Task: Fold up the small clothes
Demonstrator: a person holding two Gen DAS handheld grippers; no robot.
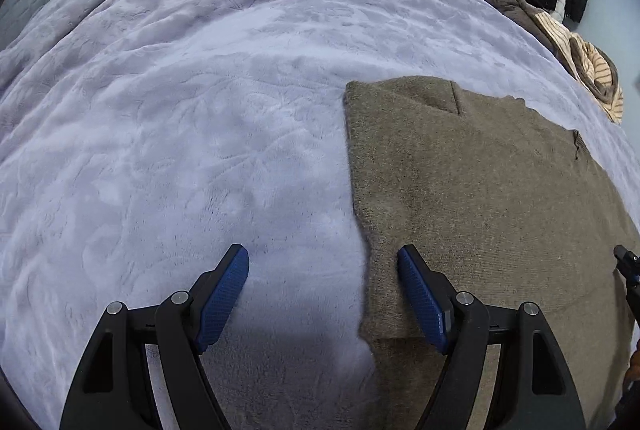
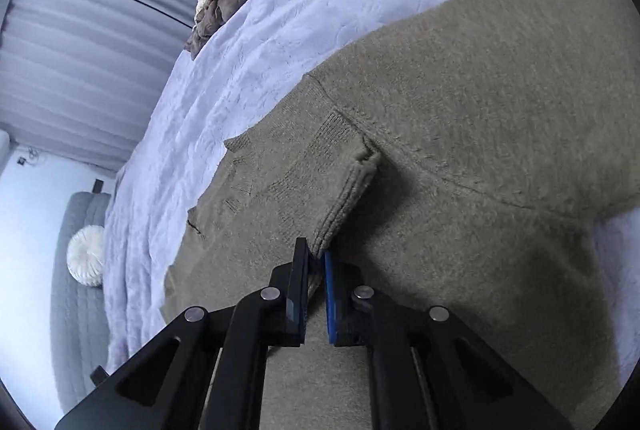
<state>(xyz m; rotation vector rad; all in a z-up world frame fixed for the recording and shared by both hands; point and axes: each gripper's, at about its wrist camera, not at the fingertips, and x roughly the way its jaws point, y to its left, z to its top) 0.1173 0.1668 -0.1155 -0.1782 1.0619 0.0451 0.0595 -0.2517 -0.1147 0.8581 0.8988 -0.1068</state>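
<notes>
On the bed, over a lilac plush blanket (image 1: 200,110), the olive-brown knit sweater (image 1: 480,190) lies spread flat toward the right side, one straight folded edge running down its left. The right gripper (image 2: 316,258) has its fingers clenched on a ribbed cuff or hem edge (image 2: 344,202) of the sweater, lifted slightly off the body of the garment. The left gripper (image 1: 323,266) hovers with its fingers released and wide apart, straddling the sweater's left edge, holding nothing. The step in hand looks like carrying the sleeve across the body. To do it well, the right should keep the cuff low and draw it straight over so the knit does not bunch, while the left presses or pins the near edge to keep the panel from sliding on the slippery plush. A striped brown garment pile (image 1: 560,42) waits at the far edge.
</notes>
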